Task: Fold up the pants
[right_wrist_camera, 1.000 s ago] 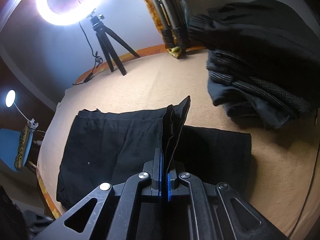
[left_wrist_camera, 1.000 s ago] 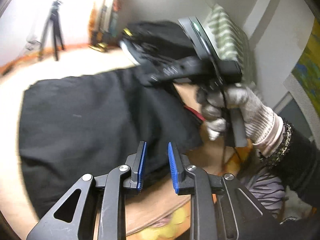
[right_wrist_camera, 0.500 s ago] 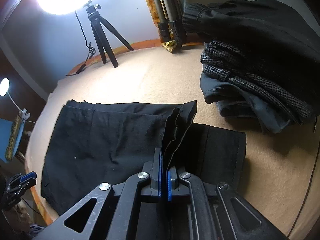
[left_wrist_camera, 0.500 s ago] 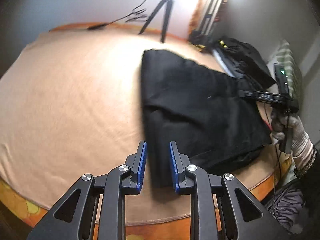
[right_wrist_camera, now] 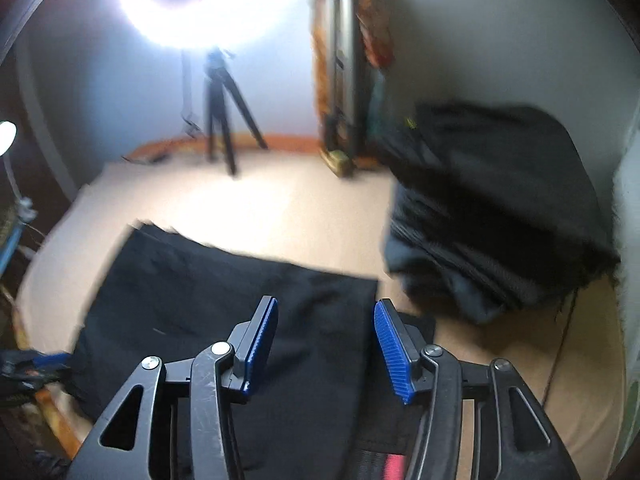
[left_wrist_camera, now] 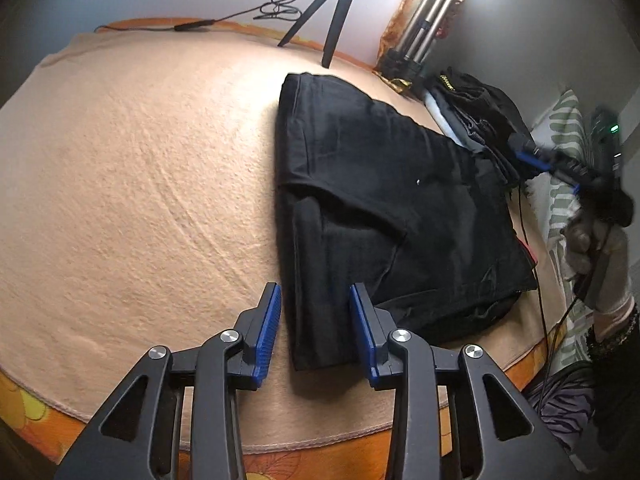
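The black pants (left_wrist_camera: 384,208) lie folded flat on the tan bed cover (left_wrist_camera: 140,200); they also show in the right wrist view (right_wrist_camera: 224,296). My left gripper (left_wrist_camera: 316,332) is open, its blue pads on either side of the pants' near corner, just above it. My right gripper (right_wrist_camera: 326,344) is open and empty above the pants' right end. In the left wrist view the right gripper (left_wrist_camera: 548,160) shows at the far right, held by a gloved hand (left_wrist_camera: 596,248).
A pile of dark clothes (right_wrist_camera: 500,208) sits at the right by the wall, also in the left wrist view (left_wrist_camera: 476,108). A ring light on a tripod (right_wrist_camera: 220,128) and a folded tripod (left_wrist_camera: 420,36) stand at the back. The bed's orange edge (left_wrist_camera: 280,460) is near.
My right gripper has opened and let go of the pants' edge, which now lies flat. My left gripper has opened wider and moved closer to the pants' near corner.
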